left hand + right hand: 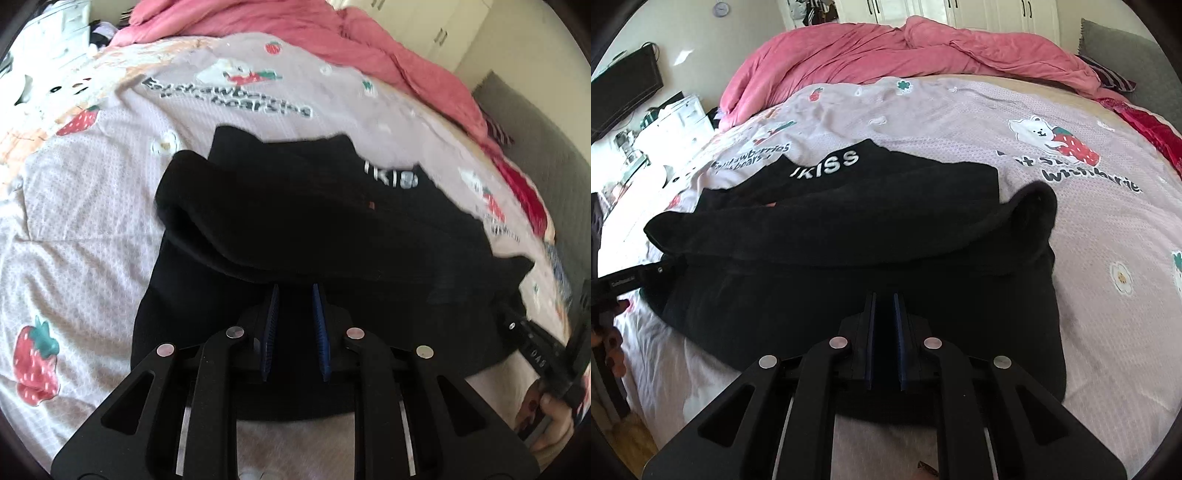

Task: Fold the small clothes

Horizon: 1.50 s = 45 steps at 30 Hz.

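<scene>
A black garment (295,221) (849,229) lies flat on the strawberry-print bed sheet (74,221) (1089,240). Its collar with white lettering (827,164) is at the far side, and a sleeve is folded across the middle. My left gripper (295,288) points down over the garment's near half, its tips at the fold's edge. A narrow gap shows between its blue pads (271,325). My right gripper (884,295) hovers over the same half with its pads nearly together. Only black shows in the slit, so I cannot tell whether cloth is pinched.
A crumpled pink duvet (332,33) (886,48) fills the far side of the bed. A grey cushion (1126,55) and a red cloth (1152,129) lie at the right. White furniture (676,118) stands left of the bed. A hand (554,410) (609,343) shows at each view's edge.
</scene>
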Available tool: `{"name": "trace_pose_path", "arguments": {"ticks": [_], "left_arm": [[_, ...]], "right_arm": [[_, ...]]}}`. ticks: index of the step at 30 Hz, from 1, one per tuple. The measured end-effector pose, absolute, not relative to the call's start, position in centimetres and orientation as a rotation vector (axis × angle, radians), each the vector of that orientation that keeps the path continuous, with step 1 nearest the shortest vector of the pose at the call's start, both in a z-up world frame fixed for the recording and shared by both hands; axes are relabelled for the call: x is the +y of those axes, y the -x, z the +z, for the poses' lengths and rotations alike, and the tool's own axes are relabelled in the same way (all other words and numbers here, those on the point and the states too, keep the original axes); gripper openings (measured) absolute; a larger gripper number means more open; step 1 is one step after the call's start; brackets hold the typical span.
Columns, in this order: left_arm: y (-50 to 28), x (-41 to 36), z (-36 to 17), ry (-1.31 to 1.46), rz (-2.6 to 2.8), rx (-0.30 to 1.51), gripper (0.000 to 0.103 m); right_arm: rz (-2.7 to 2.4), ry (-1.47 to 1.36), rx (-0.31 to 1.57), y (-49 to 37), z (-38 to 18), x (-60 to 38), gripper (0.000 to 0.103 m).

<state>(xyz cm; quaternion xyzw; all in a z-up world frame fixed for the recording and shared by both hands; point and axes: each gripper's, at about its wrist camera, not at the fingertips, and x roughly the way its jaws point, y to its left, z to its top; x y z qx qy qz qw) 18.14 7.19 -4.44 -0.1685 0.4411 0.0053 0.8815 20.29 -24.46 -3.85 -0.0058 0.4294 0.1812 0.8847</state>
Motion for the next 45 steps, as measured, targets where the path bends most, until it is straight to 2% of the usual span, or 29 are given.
{"name": "trace_pose_path", "arguments": {"ticks": [18, 22, 25, 28, 29, 32, 35, 36, 39, 45], "left_arm": [[-24.7, 9.5, -3.8, 0.594, 0.115, 0.841, 0.018], [-24.8, 10.0, -2.4, 0.621, 0.146, 0.747, 0.034], [-24.2, 9.9, -1.5, 0.570, 0.161, 0.698, 0.035], [-23.4, 10.7, -0.8, 0.561, 0.176, 0.646, 0.042], [-23.0, 11.4, -0.7, 0.571, 0.191, 0.629, 0.043], [-22.6, 13.0, -0.8, 0.596, 0.229, 0.625, 0.046], [-22.3, 14.0, -1.6, 0.601, 0.277, 0.655, 0.048], [-22.4, 14.2, -1.8, 0.601, 0.276, 0.665, 0.049], [-22.9, 14.5, -2.6, 0.571, 0.277, 0.713, 0.054], [-24.1, 14.5, -5.2, 0.632, 0.204, 0.820, 0.054]], "right_arm": [[0.292, -0.029, 0.865, -27.4, -2.9, -23.6, 0.009], [0.263, -0.062, 0.812, -27.9, -1.5, -25.0, 0.009], [0.231, -0.061, 0.799, -28.3, -1.0, -26.2, 0.009], [0.195, -0.057, 0.794, -28.7, -0.9, -27.5, 0.010], [0.175, -0.058, 0.797, -28.9, -1.0, -28.1, 0.013], [0.133, -0.080, 0.820, -29.4, -1.7, -29.1, 0.032], [0.110, -0.101, 0.854, -30.0, -2.6, -29.9, 0.035], [0.114, -0.102, 0.869, -30.2, -2.9, -29.8, 0.040], [0.128, -0.132, 0.900, -30.8, -3.6, -29.9, 0.045], [0.148, -0.233, 0.936, -31.6, -4.6, -30.9, 0.044]]}}
